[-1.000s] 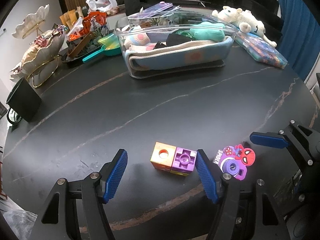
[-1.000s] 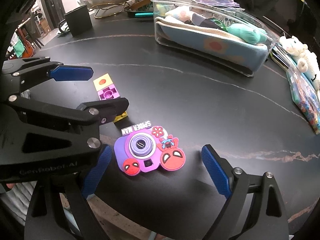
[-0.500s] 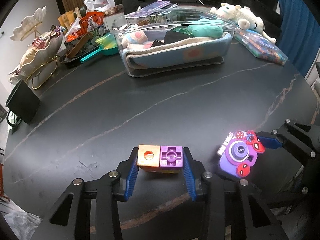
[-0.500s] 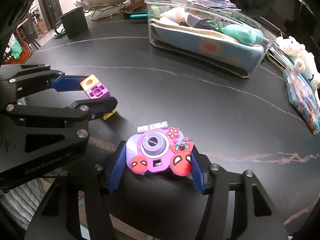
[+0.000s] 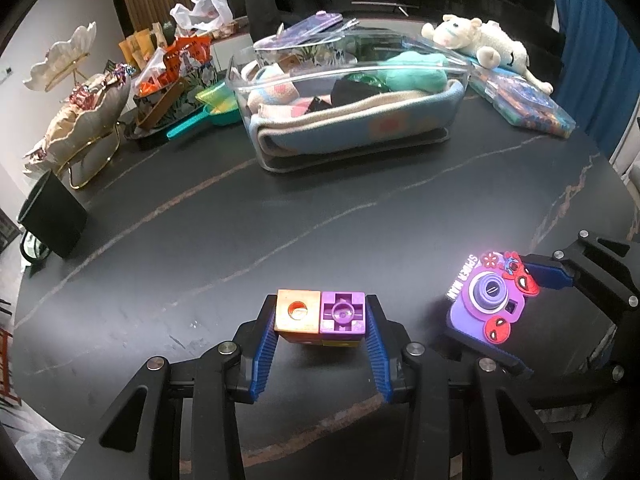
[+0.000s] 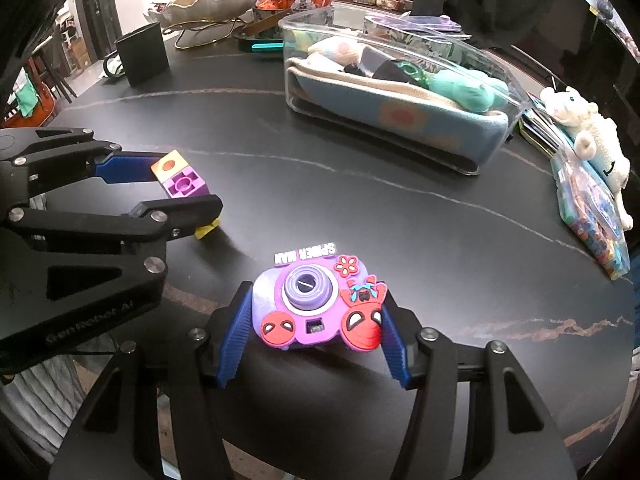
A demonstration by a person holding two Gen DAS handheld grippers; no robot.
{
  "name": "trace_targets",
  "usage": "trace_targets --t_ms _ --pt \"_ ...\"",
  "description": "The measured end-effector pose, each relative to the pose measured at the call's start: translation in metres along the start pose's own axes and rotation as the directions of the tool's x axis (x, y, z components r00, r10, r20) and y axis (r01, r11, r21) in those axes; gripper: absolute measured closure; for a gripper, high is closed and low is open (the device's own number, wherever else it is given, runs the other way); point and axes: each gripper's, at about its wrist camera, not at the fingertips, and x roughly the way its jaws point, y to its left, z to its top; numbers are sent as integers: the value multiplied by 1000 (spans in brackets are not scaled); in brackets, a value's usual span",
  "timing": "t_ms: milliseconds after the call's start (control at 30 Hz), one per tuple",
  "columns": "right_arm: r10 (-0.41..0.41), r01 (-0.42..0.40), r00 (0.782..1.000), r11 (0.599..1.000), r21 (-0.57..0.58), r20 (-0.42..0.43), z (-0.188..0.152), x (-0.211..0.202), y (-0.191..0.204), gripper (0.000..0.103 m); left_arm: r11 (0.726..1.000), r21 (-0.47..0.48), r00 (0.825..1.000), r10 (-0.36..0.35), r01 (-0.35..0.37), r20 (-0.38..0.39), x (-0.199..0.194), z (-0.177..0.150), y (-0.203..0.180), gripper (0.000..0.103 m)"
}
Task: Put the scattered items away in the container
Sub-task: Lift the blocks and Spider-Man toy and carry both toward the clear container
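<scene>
item one: my left gripper [image 5: 320, 334], open a second ago, now clamps the orange-and-purple plastic block cluster [image 5: 321, 314]. item two: right gripper [image 6: 316, 330] likewise clamps the purple rubber spider-man toy camera [image 6: 318, 306]. both sit near the dark table [image 5: 240, 240] edge, ready for the clear plastic container [image 5: 348, 96].

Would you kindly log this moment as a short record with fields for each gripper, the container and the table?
left gripper: shut on the block cluster, orange and purple bricks on top
right gripper: shut on the toy camera, purple with red spider faces
container: clear tub at the far side, already holding soft items and a folded cloth
table: dark, thin pale veins
bystander item: plush lamb right of the container
</scene>
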Motion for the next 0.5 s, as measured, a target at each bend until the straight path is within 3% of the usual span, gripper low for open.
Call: trace_targets --t_ms 500 --pt "-9 9 1000 1000 17 21 7 -9 -11 48 1000 2 1000 9 -9 17 -4 6 2 66"
